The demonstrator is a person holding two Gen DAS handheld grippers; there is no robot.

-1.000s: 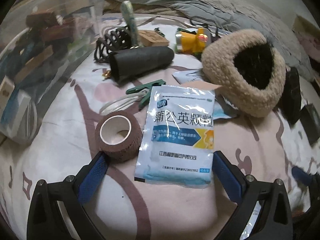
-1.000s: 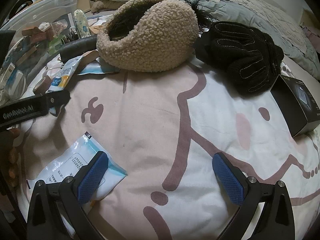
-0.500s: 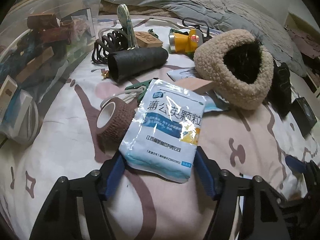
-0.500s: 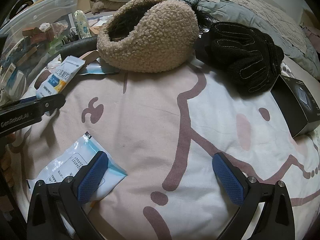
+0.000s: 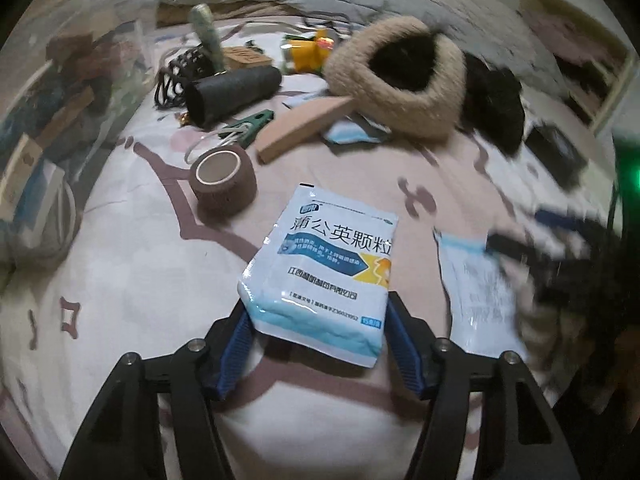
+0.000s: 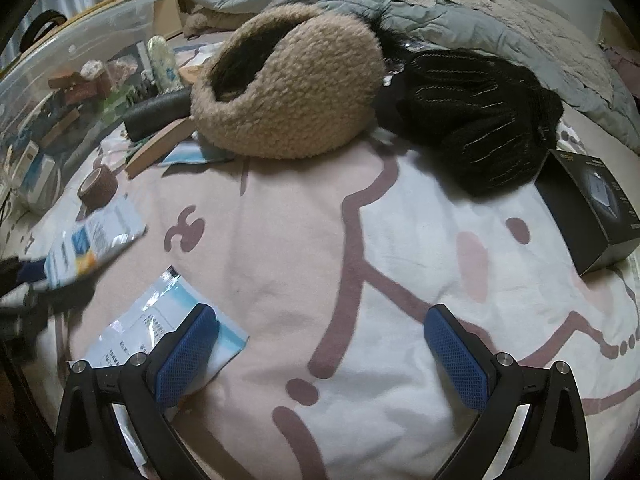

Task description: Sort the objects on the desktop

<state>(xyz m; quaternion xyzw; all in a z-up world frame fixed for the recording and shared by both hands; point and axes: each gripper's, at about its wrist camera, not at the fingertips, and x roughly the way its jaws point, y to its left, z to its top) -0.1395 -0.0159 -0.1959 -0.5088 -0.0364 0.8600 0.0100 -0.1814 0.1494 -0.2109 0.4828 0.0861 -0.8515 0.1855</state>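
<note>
Left tongs pinching the near end of the blue-and-white medicine sachet, both pads against its side edges; the sachet sticks out forward over the bed sheet, apparently lifted clear of it. Right tongs spread wide, holding nothing, left pad resting over a corner of a second sachet lying flat on the sheet. My worry: the grip is only on the packet's edges, and the film looks slick and bowed, so a quick swing could let it slide out or fold. The left view is motion-blurred toward the right, so I cannot judge clearance from the other tool there. Around: brown tape roll just beyond the sachet, wooden strip, green clip, black tube, fleece hat, black gloves, black box. Clear bin stands at the left, well apart.
</note>
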